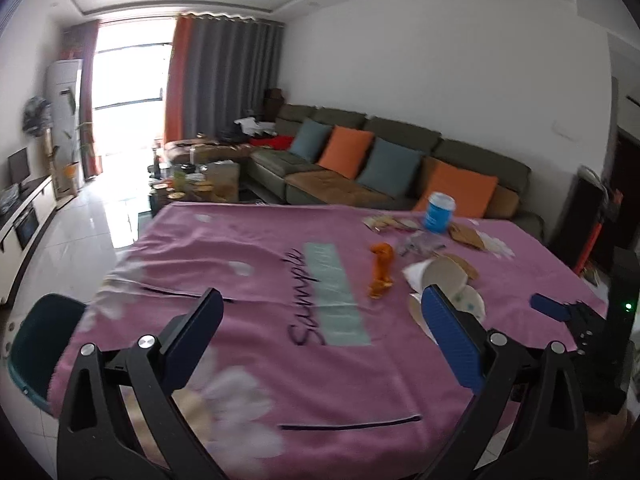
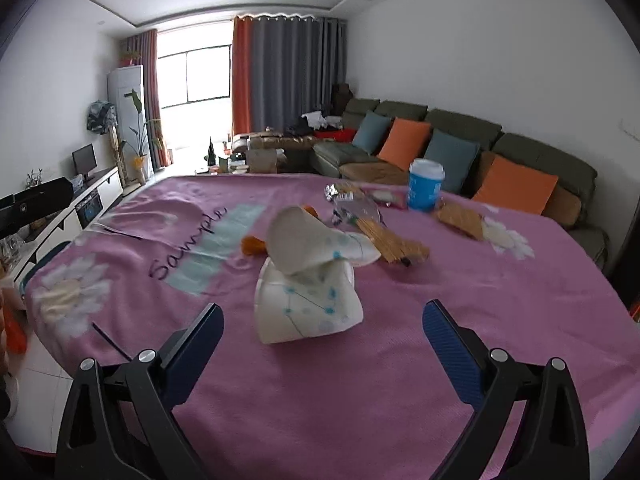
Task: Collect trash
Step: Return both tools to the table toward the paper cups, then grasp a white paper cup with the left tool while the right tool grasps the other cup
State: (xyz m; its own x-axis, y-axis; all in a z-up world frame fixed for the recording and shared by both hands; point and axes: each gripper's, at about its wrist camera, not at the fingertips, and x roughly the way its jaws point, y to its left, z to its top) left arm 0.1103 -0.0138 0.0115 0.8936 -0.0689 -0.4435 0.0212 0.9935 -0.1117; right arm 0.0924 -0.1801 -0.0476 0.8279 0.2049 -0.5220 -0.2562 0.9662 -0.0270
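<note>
With both your left gripper (image 1: 322, 320) and right gripper (image 2: 323, 330) fingers released and empty, the crushed paper cups (image 2: 308, 280) lie on the desk (image 2: 440, 380) just ahead; clench carelessly and you may snag the pink cloth.

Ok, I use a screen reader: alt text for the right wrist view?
Open hand-held gripper hovers before two crushed paper cups on a pink tablecloth. Beyond lie wrappers, a blue cup and a sofa.
</note>
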